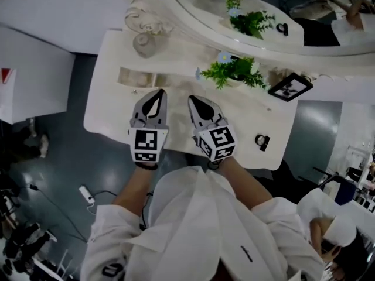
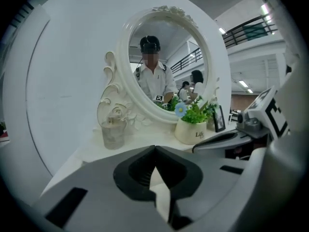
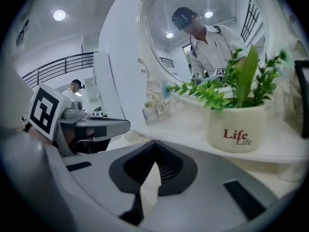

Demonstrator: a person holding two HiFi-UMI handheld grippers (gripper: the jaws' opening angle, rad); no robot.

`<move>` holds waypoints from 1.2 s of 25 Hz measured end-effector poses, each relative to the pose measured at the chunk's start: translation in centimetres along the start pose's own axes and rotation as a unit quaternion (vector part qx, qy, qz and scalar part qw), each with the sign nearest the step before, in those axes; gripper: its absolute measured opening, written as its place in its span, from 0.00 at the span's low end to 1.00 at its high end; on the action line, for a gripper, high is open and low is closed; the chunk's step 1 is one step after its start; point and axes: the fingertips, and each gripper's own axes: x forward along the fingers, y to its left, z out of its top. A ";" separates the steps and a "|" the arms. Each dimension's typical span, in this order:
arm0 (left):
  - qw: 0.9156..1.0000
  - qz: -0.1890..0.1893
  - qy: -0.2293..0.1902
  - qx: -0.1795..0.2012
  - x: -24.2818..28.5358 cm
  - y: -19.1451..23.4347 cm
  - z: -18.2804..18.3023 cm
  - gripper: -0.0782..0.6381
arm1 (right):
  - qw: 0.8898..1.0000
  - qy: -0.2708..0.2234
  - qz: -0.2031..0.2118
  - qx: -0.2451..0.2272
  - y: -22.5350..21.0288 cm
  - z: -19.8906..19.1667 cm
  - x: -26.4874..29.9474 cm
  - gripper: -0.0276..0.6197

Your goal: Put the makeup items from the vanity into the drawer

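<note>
Both grippers hover side by side over the front of the white vanity top [image 1: 114, 107]. The left gripper [image 1: 157, 92] [image 2: 154, 148] is shut with nothing between its jaws. Beside it, the right gripper [image 1: 192, 98] [image 3: 154, 143] is also shut and empty. A small frosted glass jar [image 1: 144, 44] [image 2: 113, 132] [image 3: 150, 114] stands at the back left by the mirror's scrolled foot. A small black-and-white item [image 1: 262, 140] lies near the front right edge. No drawer can be made out; a tan strip [image 1: 140, 78] shows on the top behind the left gripper.
An oval mirror [image 1: 263, 16] [image 2: 164, 66] stands at the back. A white pot of green plants [image 1: 237, 72] [image 2: 190, 129] [image 3: 236, 124] sits in front of it, with a black picture frame [image 1: 290, 87] to its right. Another person [image 1: 334, 230] is at the lower right.
</note>
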 end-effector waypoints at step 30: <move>0.985 -0.132 -0.089 0.070 -1.5 -20.0 11.0 0.15 | 0.976 -0.139 -0.167 0.015 -11.4 5.1 -26.1 0.07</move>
